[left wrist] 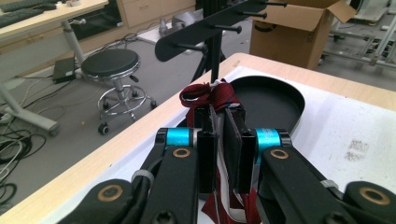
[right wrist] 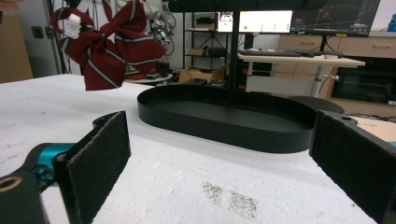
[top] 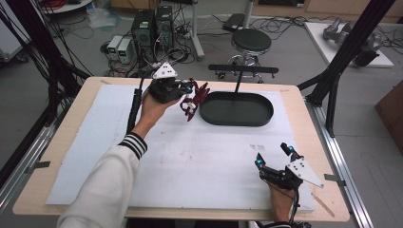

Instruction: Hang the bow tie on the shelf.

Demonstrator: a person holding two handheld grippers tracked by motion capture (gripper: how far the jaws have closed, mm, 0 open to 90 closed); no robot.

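High view: left gripper (top: 190, 90) is up at the far side of the table (top: 57, 142), jaws pinched on a dark red striped bow (top: 194, 99) that hangs just left of the black oval tray (top: 236, 109). A black rack (top: 243, 69) with a post rises from the tray's far part. Right gripper (top: 273, 156) sits near the front right on the white mat (top: 190, 156), jaws spread wide, holding nothing, well apart from the tray. Floor beyond the table: a black stool (top: 251, 42), computer towers (top: 152, 26), loose cables.

Left gripper view: jaws nearly closed, red and white striped fabric of the bow (left wrist: 210, 95) clamped between the pads (left wrist: 206, 154) and bunched up past the tips. Tray (left wrist: 275, 100) lies straight ahead, rack's peg bar (left wrist: 210, 30) above it with pegs sticking out; the post stands right behind the bow. Stool (left wrist: 111, 63) left, cardboard box (left wrist: 299, 28) far right. Pegs aren't resolvable from above.

Right gripper view: pads (right wrist: 100, 156) wide apart, bare mat (right wrist: 196, 182) with a grey smudge between them. Tray (right wrist: 229, 116) ahead, unobstructed. Bow (right wrist: 112, 44) hangs in the air upper left, above table level and left of the tray; this shows its bow shape and white stripes best. Desks and a monitor (right wrist: 254, 21) behind.
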